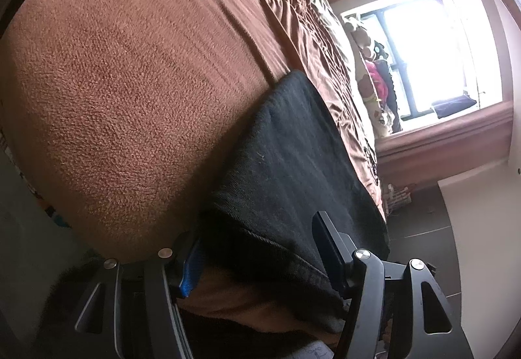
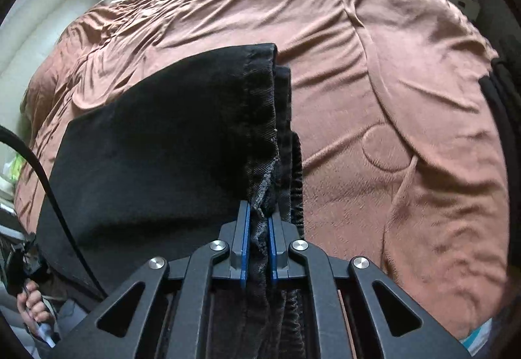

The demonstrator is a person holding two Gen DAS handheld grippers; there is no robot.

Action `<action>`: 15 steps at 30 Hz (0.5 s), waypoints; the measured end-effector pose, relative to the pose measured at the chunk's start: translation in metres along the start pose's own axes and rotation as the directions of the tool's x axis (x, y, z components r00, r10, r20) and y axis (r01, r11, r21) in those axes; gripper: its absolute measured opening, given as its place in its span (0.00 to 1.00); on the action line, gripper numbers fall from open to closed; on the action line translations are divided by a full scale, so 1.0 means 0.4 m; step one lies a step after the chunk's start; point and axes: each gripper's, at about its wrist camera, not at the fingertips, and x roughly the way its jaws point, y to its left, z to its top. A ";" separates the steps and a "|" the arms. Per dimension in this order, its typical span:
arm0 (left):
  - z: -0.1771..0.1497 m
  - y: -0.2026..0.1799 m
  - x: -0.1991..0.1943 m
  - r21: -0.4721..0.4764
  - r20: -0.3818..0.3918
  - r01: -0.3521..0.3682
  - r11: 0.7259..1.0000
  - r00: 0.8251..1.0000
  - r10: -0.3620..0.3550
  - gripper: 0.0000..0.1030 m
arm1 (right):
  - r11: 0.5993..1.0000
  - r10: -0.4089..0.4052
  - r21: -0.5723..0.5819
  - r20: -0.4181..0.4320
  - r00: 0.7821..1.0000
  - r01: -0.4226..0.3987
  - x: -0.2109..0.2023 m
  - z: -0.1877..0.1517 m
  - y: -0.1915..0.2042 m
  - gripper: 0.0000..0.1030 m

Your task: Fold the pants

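In the left wrist view, the black pants (image 1: 286, 163) lie on the brown bedspread (image 1: 123, 92); the left gripper (image 1: 260, 248) stands spread, the pants' edge between its fingers, unpinched. In the right wrist view, the right gripper (image 2: 259, 235) is clamped on the pants' hem, above the bedspread.

- The pants (image 2: 156, 144) are black, of a twill-like weave, with a stitched hem band along one edge.
- They lie on a brown bed (image 2: 374, 105), folded into several layers that show stacked at the hem edge.
- In the right wrist view the hem end is bunched and frayed, pinched between the blue pads of the right claw (image 2: 259, 248).
- From that pinch the cloth spreads flat to the left across the bedcover.
- In the left wrist view the pants (image 1: 286, 163) form a dark flat panel reaching toward the bed's edge, its near edge between the spread fingers of the left claw (image 1: 260, 264).
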 end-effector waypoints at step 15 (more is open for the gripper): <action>0.048 0.009 0.010 -0.010 0.041 0.037 0.999 0.998 -0.037 0.62 | 0.993 0.093 0.072 0.034 0.995 -0.095 -0.107 -0.075 -0.039 0.12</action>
